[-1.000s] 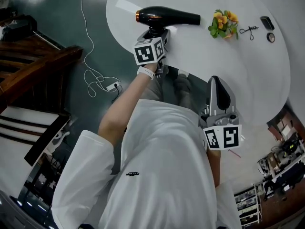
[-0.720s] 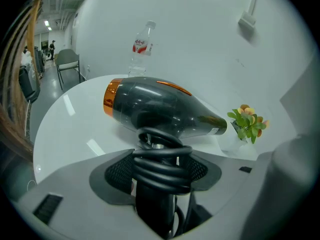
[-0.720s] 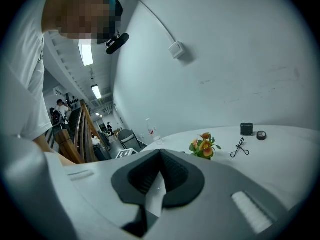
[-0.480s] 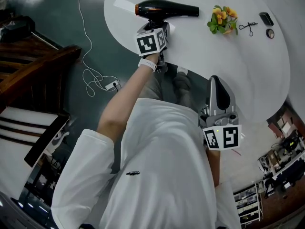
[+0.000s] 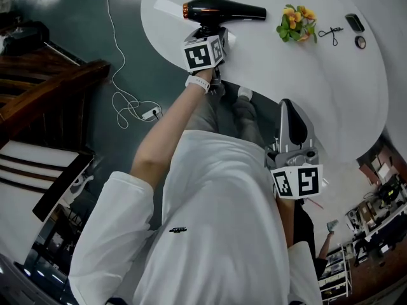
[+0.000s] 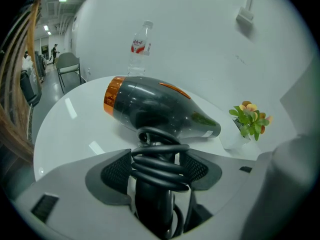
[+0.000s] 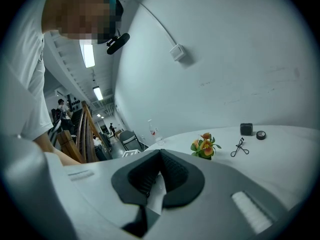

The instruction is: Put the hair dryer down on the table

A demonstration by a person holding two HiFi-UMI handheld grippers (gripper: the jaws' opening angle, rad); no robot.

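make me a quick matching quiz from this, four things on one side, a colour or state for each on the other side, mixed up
1 hair dryer
2 left gripper
3 right gripper
4 flowers

a jaws together, nothing between them
b black with an orange end
c orange and yellow, standing on the table
d clamped on the dryer's handle

Pairs: 1-b, 2-d, 3-a, 4-c

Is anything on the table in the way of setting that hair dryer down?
Nothing visible. The left tongs grip the hair dryer by its handle over a bare stretch of the table. The flowers stand apart off its narrow end, and the bottle stands beyond it.
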